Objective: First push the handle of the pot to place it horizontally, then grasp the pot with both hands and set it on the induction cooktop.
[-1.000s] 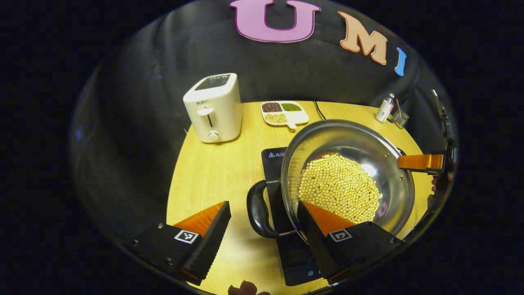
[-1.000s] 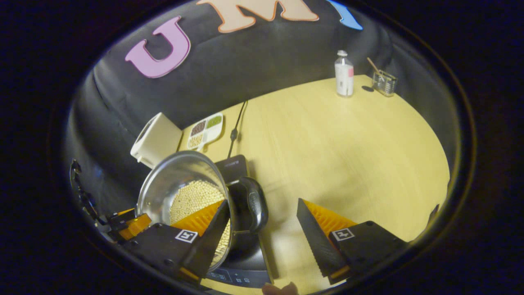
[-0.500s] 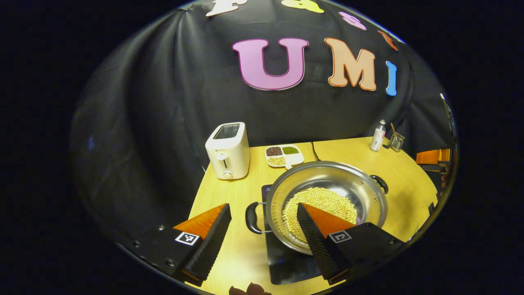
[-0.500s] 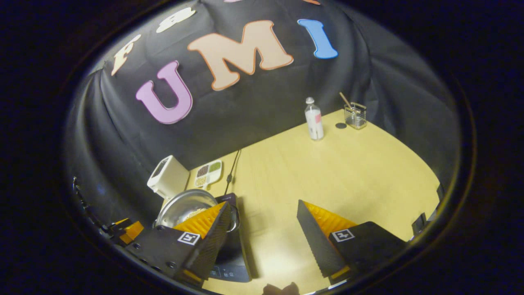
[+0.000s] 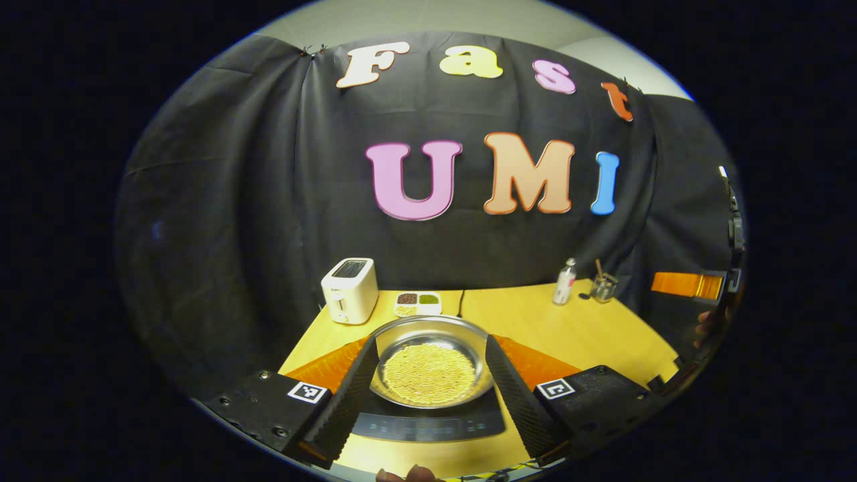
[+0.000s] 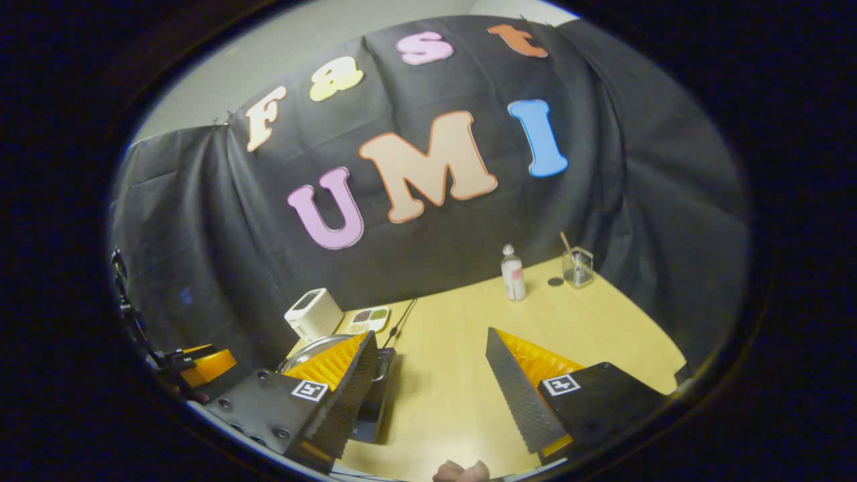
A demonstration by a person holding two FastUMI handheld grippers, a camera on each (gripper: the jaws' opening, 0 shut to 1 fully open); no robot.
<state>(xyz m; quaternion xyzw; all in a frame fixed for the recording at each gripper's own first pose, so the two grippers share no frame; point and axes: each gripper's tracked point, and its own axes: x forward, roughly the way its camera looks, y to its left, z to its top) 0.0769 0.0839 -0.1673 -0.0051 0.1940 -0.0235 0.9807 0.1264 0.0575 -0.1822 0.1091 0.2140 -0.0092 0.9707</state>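
I judge the task essentially done: the round stainless-steel pot of yellow beans (image 5: 428, 361) sits on the black induction cooktop (image 5: 428, 423) near the counter's front edge. My left gripper (image 5: 428, 385) is spread wide, hanging clear with the pot seen between its fingers; my right gripper (image 6: 428, 385) is spread too, holding nothing, over bare wood. The pale wooden counter (image 5: 589, 335) carries a white toaster (image 5: 349, 290), a divided dish of grains (image 5: 417, 303), a small bottle (image 6: 513, 273) and a glass jar (image 6: 578, 266) along its back edge, against black cloth.

Both hand-held grippers pulled back and up from the pot (image 5: 428, 361), pot now level on induction cooktop (image 5: 428, 423)
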